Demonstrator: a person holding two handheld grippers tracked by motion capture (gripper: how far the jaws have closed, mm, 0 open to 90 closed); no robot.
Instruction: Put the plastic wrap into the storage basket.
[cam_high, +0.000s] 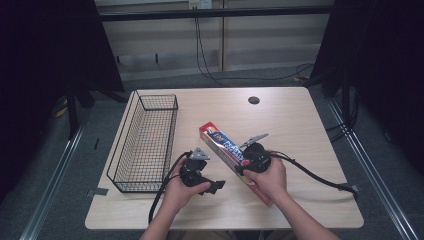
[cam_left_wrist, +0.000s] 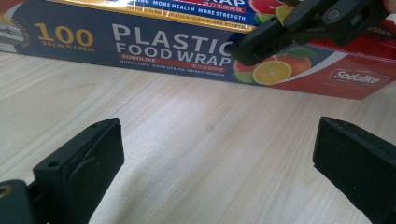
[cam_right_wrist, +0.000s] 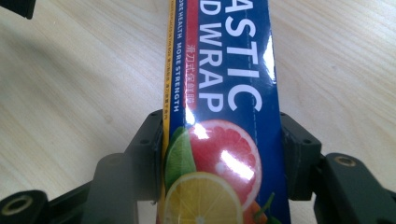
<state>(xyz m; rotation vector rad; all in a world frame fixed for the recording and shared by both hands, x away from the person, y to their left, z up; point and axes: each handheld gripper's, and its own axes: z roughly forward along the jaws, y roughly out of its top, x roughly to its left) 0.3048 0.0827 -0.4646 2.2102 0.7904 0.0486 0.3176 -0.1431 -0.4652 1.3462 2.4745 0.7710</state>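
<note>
right gripper (cam_right_wrist: 219, 154) jaws pinch the food wrap box (cam_right_wrist: 219, 93) (left gripper (cam_left_wrist: 210, 158) jaws spread) beside a wire basket (cam_high: 142, 145).

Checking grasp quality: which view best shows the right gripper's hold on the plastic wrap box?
The right gripper view: the right gripper has a jaw pressed on each long side of the plastic wrap box. The left gripper view shows one jaw against the box's side from afar. The high view shows the box lying on the table, the grip under the hand.

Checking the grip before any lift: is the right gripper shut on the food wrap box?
Shut: right gripper pads press both sides of the plastic food wrap box.
</note>
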